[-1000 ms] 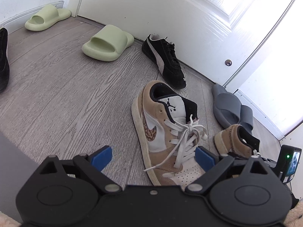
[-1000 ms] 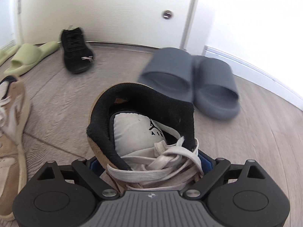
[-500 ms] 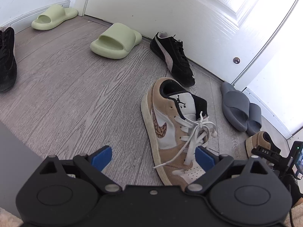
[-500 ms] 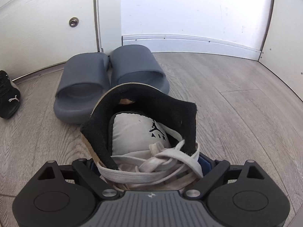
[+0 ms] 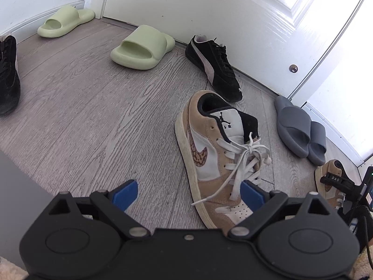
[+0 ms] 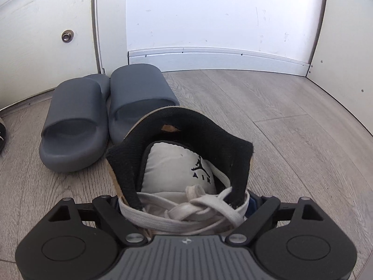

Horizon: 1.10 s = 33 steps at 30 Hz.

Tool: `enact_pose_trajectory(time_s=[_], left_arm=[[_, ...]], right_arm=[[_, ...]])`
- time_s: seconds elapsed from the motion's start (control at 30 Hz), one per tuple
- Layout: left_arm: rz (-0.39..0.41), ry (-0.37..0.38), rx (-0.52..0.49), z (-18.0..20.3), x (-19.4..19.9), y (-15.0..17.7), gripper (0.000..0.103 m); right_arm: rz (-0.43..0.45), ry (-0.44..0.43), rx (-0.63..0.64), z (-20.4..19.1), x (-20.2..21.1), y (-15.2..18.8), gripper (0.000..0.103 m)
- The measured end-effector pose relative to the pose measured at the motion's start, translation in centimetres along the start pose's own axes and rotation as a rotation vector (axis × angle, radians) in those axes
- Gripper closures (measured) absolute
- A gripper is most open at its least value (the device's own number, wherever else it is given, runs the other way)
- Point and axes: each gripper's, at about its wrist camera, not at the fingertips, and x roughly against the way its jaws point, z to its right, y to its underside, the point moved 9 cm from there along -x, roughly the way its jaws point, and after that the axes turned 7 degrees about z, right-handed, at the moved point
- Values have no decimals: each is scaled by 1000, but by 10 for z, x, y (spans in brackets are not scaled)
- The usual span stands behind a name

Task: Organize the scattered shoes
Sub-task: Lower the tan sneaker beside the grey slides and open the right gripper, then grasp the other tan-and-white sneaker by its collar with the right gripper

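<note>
My right gripper point(image 6: 184, 206) is shut on a tan, white and black sneaker point(image 6: 181, 154), heel pointing away, just right of a pair of grey slides point(image 6: 102, 114) by the wall. The left wrist view shows that same held sneaker point(image 5: 328, 182) at the far right, beside the grey slides point(image 5: 300, 130). Its matching tan sneaker point(image 5: 216, 151) lies on the wood floor, toe under my open left gripper point(image 5: 188, 191); the right blue fingertip point(image 5: 250, 194) hangs over its toe box. One black sneaker point(image 5: 214, 65) lies by the door, another black sneaker point(image 5: 8, 74) at the left edge. Two green slides point(image 5: 142, 47) point(image 5: 64, 21) sit apart further back.
A white door point(image 5: 221, 11) and baseboard point(image 6: 216, 60) bound the floor at the back. A white side panel point(image 6: 345, 46) closes the corner on the right. Bare floor point(image 6: 291, 128) lies right of the held sneaker. A grey surface point(image 5: 16, 200) edges the lower left.
My right gripper has carried the tan sneaker to the right, from near the black sneaker to beside the grey slides. The left gripper view shifted slightly; it stays open over the other tan sneaker.
</note>
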Motion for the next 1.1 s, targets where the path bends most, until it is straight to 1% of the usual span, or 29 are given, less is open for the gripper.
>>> enact_pose_trajectory(time_s=[0.03,0.13,0.23,0.4,0.5,0.6,0.67,0.7,0.77,0.8,0.83,0.9,1.0,1.1], left_arm=[[-1,0,-2,0,0,0,7],[-2,2,-9,2,0,1,7],[5,6,-9,2,2,0,7],[17,4,1,1,5,-2,7],[16,1,9,0,4,-3,7],[14,4,15,-1,3,-3,7],[15,4,17,-1,3,-3,7],[16,5,18,-1,3,-4,7],[21,8,22,-1,3,-4,7],[23,9,26,-1,3,-5,7],[24,10,28,-2,4,-5,7],[26,8,40,-4,4,-6,7],[35,11,69,-8,6,-8,7],[39,14,104,-14,7,-9,7]], right_arm=[[9,-6,-10,0,4,-1,12],[44,-40,-48,0,19,-5,6],[71,-53,-46,-3,33,-7,5],[142,-55,28,-19,58,-11,3],[189,-98,113,-39,79,-8,2],[210,-175,224,-69,101,3,2],[214,-260,282,-94,117,16,2],[213,-313,302,-106,124,21,2],[213,-468,345,-140,145,35,2],[217,-522,363,-154,153,40,2],[220,-596,388,-173,165,48,2],[219,-696,418,-203,181,60,2],[229,-768,469,-239,196,72,2],[229,-780,523,-264,201,80,2]])
